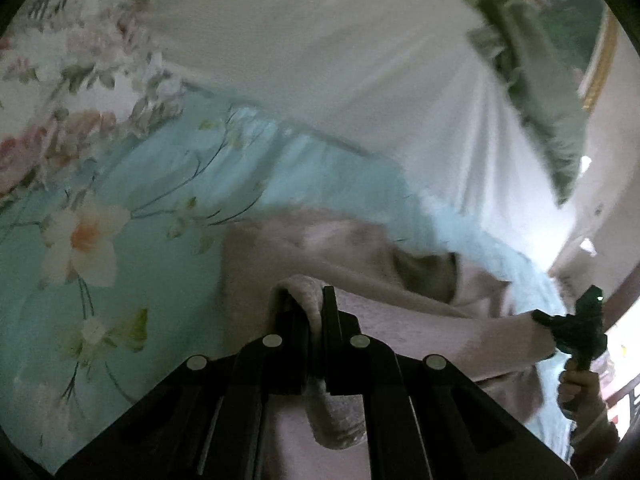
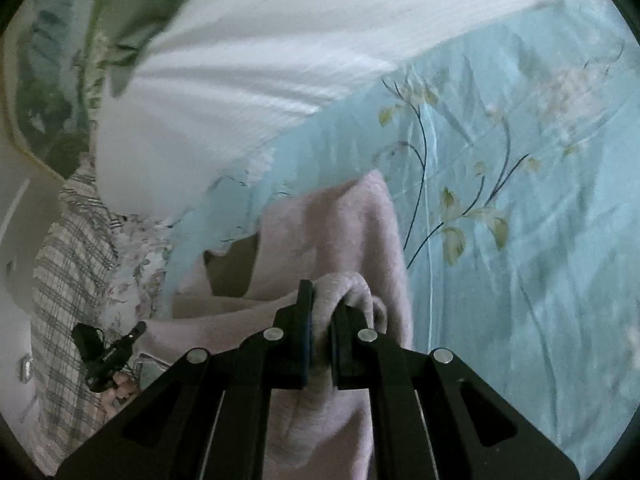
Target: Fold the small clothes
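Only rightward: plaid cloth (image 2: pixel 68 264).

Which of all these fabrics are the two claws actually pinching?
The fuzzy pink garment; both grippers clamp its rolled edge. The blue floral bedspread lies untouched underneath.

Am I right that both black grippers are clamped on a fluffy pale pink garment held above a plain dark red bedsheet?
Not quite: the sheet is a light blue floral bedsheet, not plain dark red, as the right wrist view shows. The rest holds: the left gripper and right gripper are both clamped on the fluffy pale pink garment above it.
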The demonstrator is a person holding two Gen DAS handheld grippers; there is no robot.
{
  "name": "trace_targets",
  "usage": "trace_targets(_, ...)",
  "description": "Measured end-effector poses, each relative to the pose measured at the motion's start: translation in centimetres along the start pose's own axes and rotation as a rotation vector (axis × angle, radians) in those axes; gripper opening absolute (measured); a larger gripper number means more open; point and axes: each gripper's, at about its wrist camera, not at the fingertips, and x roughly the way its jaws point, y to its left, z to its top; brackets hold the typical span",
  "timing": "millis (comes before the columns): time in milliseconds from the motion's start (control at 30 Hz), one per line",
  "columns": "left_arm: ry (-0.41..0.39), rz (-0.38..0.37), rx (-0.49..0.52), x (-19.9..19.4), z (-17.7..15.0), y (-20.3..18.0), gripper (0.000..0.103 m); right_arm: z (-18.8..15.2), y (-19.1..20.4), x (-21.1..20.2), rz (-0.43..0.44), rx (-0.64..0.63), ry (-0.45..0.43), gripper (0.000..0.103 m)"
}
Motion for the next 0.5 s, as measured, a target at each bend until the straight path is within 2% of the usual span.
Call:
trace_targets(133,0.101,0.041,-0.014,3.3,-0.7,1.0,0.006,0.1,-2.3,2.1,-0.020,0.066,0.051,0.021)
trace_targets(200,0.094,0.041,-0.013,2.6,-1.3,0.9,0.012,-0.2,-2.4,0.9,-0.009,0.075,0.022,0.027)
trace_targets(233,0.090,0.033,-0.015,1.8,-1.8,0.8,0.021,-0.5,-2.3,0.1,-0.019,0.070,0.005,0.044)
trace_targets(267,0.083,0.028,-0.012,1.0,-2.2,0.6,0.030,-0.8,-2.0,-1.1,-0.064,0.055,-0.030,0.055)
trace_targets(300,0.076,0.021,-0.003,-0.1,-2.8,0.1,0.033,-1.2,-1.6,-2.8,-0.121,0.031,-0.082,0.070)
trace_targets(367,0.077,-0.026,0.016,-2.2,-4.3,-1.6,0.040,-2.2,-0.4,-5.3,-0.149,-0.008,-0.166,0.070)
trace_targets(400,0.085,-0.057,0.034,-2.9,-5.4,-2.7,0.042,-3.2,0.7,-6.3,-0.127,-0.051,-0.172,0.070)
trace_targets(467,0.129,-0.109,0.109,-3.4,-7.7,-5.6,0.043,-4.8,3.0,-6.0,-0.068,-0.149,-0.111,0.070)
trace_targets(500,0.157,-0.128,0.145,-3.2,-8.8,-6.7,0.043,-6.2,5.0,-4.8,-0.033,-0.247,-0.029,0.068)
